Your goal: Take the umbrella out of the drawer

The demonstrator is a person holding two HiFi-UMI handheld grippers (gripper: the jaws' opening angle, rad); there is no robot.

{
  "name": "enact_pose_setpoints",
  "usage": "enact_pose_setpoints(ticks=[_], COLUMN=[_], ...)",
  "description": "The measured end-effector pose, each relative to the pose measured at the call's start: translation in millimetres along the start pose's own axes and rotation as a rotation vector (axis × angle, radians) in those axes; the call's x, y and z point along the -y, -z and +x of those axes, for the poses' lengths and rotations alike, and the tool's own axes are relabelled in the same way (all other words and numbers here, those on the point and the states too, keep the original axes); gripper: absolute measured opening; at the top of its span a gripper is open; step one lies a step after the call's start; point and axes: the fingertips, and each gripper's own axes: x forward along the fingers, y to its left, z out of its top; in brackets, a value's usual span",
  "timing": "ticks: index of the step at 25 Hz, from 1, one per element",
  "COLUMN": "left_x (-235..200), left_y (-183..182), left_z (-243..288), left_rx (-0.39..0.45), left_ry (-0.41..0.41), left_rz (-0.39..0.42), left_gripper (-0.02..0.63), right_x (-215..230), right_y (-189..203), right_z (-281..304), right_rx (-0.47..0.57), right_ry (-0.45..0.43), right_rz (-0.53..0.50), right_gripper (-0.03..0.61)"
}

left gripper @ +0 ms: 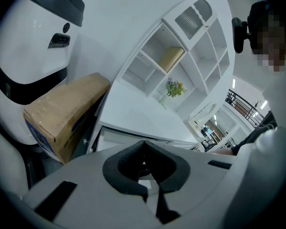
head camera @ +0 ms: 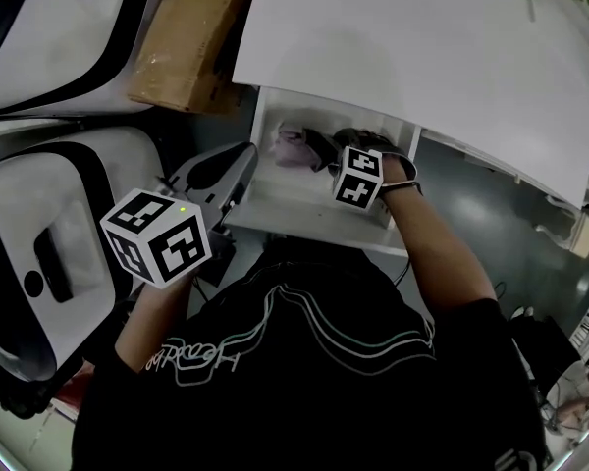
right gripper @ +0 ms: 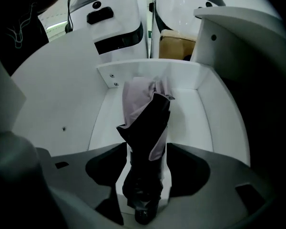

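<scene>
Under the white tabletop (head camera: 412, 57) in the head view, the drawer (head camera: 309, 212) stands pulled out, and the umbrella (head camera: 302, 147) lies folded inside it, purple and black. My right gripper (head camera: 348, 161) reaches down into the drawer over it. My left gripper (head camera: 238, 180) hangs just outside the drawer's left edge.

Left gripper view: the left gripper (left gripper: 144, 168) is clenched on nothing, pointing past a cardboard box (left gripper: 62, 116).

Right gripper view: the right gripper (right gripper: 144, 175) is spread wide and straddles the umbrella (right gripper: 145, 137), with a white strip of drawer floor (right gripper: 193, 118) showing on each side, so the pads aren't pressing yet.

My worry is closing on loose cloth rather than the firm core, since the umbrella could then slide out mid-lift. Lifting too steeply could also catch its far end on the tabletop's overhang.
</scene>
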Motion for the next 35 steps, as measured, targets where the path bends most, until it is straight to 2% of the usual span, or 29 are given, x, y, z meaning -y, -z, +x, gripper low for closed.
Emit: enact_pose_setpoints(ticks=[7,16,35], left_x=[-10,-14,-8], left_y=[6,8,21], left_z=[1,-2,-21], left_rx=[-0.010,0.004,0.008], left_ry=[-0.016,-0.028,-0.036], left_rz=[-0.023,-0.033,-0.010], left_gripper=[0.020,0.020,0.020], right_x=[3,4,3], right_y=[2,3,2], right_z=[23,34,28], right_rx=[-0.070,-0.087,-0.133], right_ry=[0.005,-0.054,-0.003], right_rz=[-0.066,-0.022,0.049], right_gripper=[0.242,0.245,0.230])
